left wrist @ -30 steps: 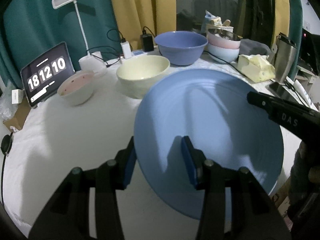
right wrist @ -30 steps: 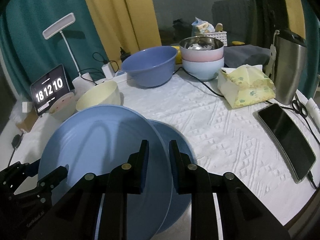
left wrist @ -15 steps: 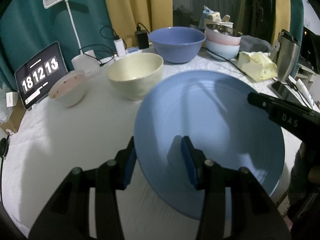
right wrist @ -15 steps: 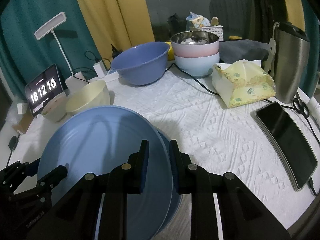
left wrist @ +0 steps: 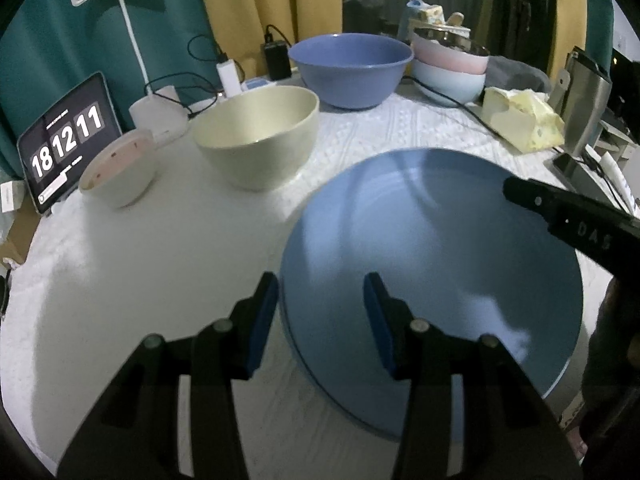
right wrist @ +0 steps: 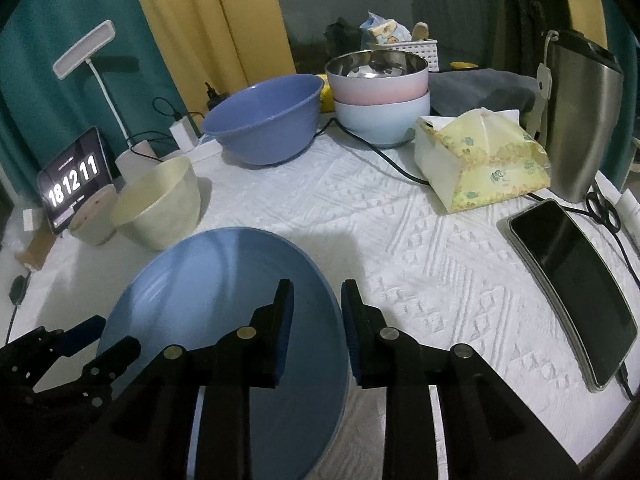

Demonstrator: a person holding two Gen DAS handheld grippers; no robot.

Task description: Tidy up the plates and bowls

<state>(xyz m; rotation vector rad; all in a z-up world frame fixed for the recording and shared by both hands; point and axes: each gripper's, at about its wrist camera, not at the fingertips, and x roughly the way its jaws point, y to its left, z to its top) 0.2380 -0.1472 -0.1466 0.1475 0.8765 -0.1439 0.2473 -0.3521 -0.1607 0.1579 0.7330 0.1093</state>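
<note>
A large blue plate (left wrist: 432, 264) lies near the table's front edge, on top of a second blue plate whose rim shows just beneath it. My left gripper (left wrist: 320, 312) is open, its fingers straddling the plate's left rim. My right gripper (right wrist: 316, 320) straddles the plate's (right wrist: 224, 320) right rim with a visible gap at the pads. A cream bowl (left wrist: 256, 136), a small pink-rimmed bowl (left wrist: 118, 168), a big blue bowl (left wrist: 350, 68) and a stack of pink and pale blue bowls (right wrist: 380, 100) stand behind.
A tablet clock (right wrist: 74, 184) and a desk lamp (left wrist: 156, 112) stand at the back left with cables. A tissue pack (right wrist: 480, 156), a steel tumbler (right wrist: 580, 116) and a phone (right wrist: 572, 288) are on the right. White textured cloth (right wrist: 360, 208) covers the table.
The plate held between both grippers has come down flat onto the second blue plate. Both grippers' jaws have opened a little around its rim.
</note>
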